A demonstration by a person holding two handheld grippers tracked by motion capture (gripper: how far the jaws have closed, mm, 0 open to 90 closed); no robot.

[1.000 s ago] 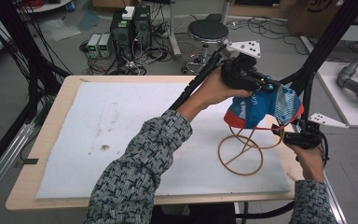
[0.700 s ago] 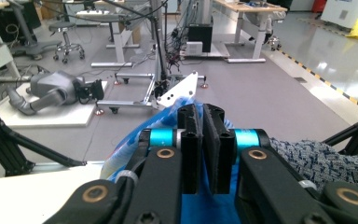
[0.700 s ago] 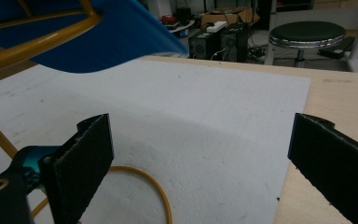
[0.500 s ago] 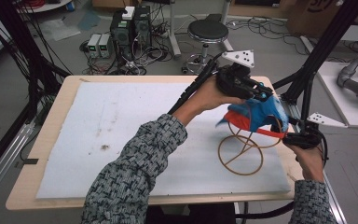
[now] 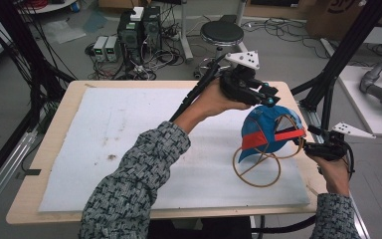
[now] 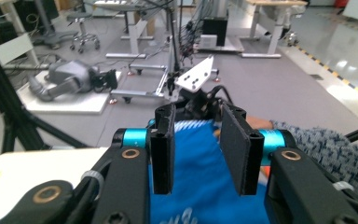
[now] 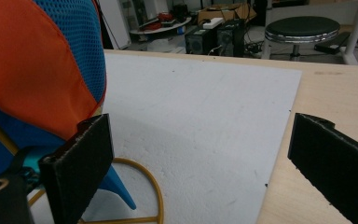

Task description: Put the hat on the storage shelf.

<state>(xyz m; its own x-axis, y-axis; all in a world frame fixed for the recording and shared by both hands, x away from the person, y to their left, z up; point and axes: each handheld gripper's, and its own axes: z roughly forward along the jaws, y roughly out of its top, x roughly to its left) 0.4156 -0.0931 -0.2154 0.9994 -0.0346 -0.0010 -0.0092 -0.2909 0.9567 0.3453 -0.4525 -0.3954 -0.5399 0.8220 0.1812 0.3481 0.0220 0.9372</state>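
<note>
The blue-and-orange cap sat on the wire stand at the 3 o'clock side of the table. The left gripper hovered at the cap's 12 o'clock edge, jaws narrowly parted above the fabric. The right gripper stood at the cap's 3 o'clock side, jaws wide, gripping nothing.

The left arm, in a grey patterned knit sleeve, reaches forward and across to the right, its hand holding the black left tool raised, jaws parted with blue fabric between them. The right hand holds the black right tool low at the right, jaws spread wide.
</note>
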